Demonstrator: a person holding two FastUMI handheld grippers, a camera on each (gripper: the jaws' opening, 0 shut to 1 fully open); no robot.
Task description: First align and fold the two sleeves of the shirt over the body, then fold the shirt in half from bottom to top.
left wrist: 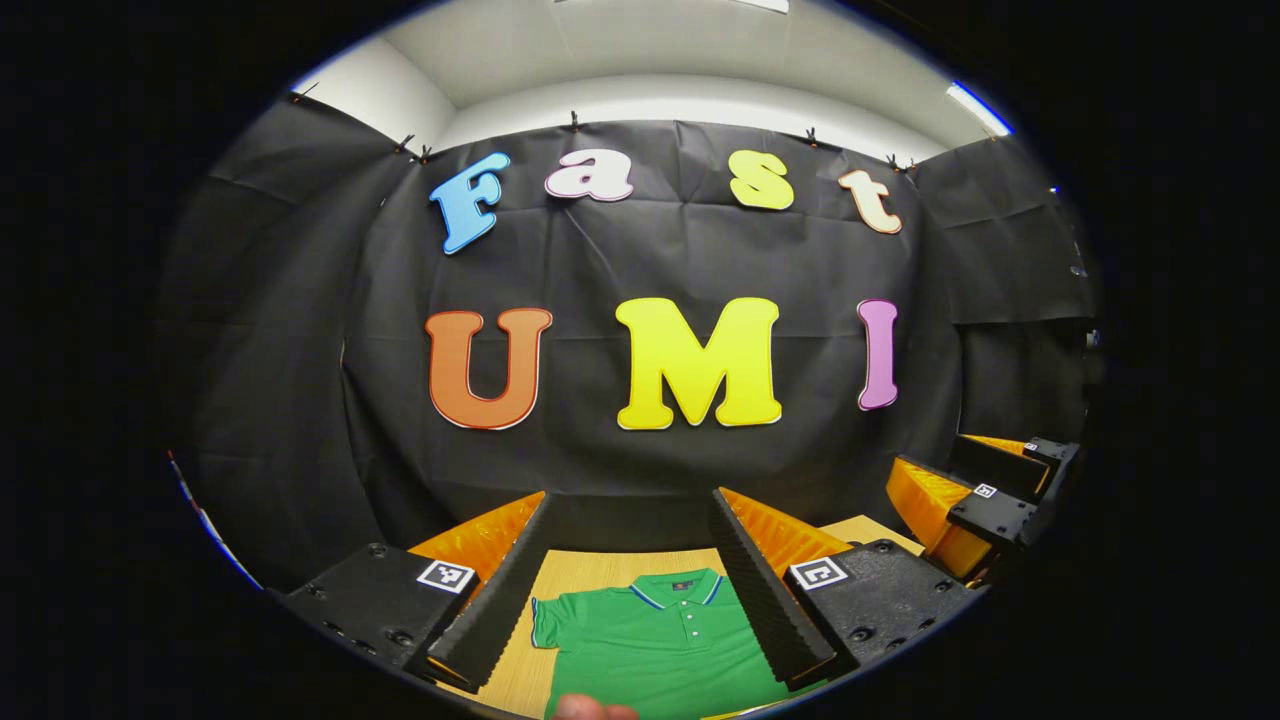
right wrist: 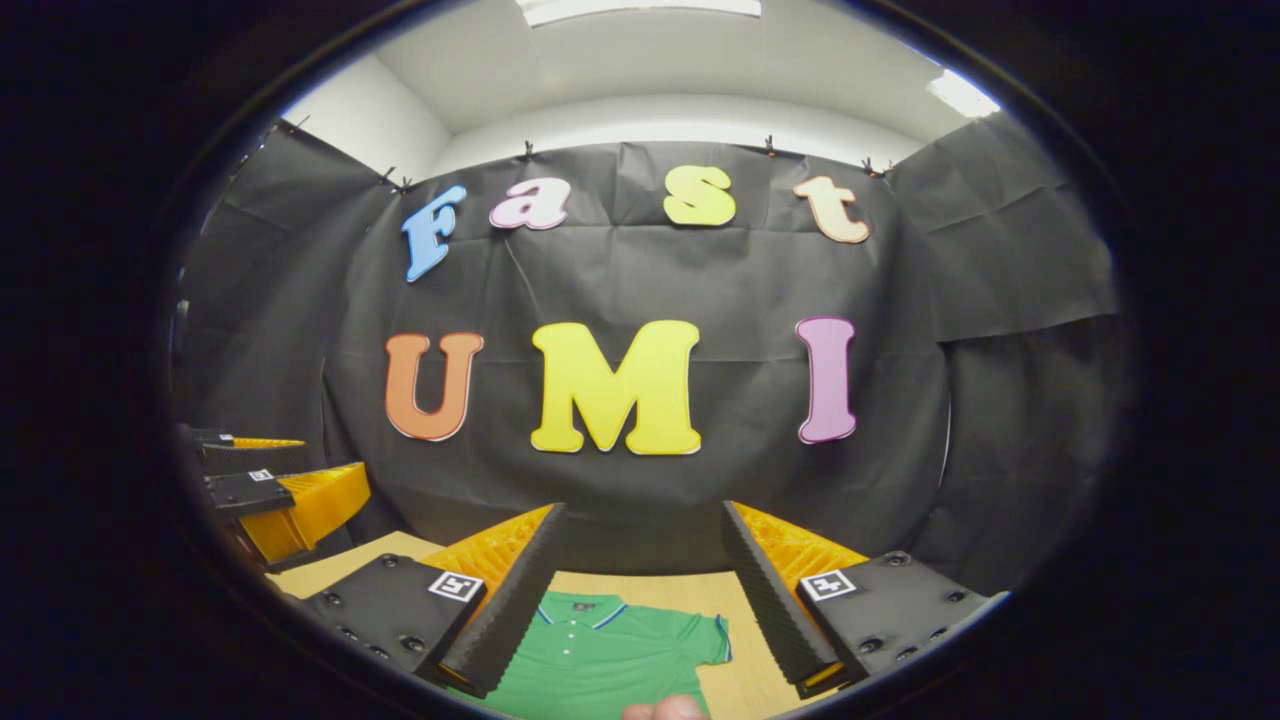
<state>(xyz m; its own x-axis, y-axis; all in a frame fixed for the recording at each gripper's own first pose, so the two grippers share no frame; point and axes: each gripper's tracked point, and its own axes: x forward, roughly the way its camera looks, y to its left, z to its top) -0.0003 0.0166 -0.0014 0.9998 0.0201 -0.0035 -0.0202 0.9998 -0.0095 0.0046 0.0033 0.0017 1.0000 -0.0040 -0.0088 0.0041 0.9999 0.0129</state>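
Note:
A green polo shirt (left wrist: 655,640) with a blue-trimmed collar lies flat on the wooden table (left wrist: 590,572), collar toward the booth wall. In the left gripper view my left gripper (left wrist: 630,505) is open and held above the shirt, with one short sleeve lying to the left between its fingers. In the right gripper view the same shirt (right wrist: 610,650) lies below my right gripper (right wrist: 640,515), which is open too, and the other sleeve (right wrist: 712,636) spreads out to the right. Neither gripper touches the cloth.
The right gripper (left wrist: 985,495) appears at the right edge of the left gripper view, and the left gripper (right wrist: 270,490) at the left edge of the right gripper view. A fingertip (left wrist: 590,708) of a hand pokes in at the bottom. The black cloth wall stands behind the table.

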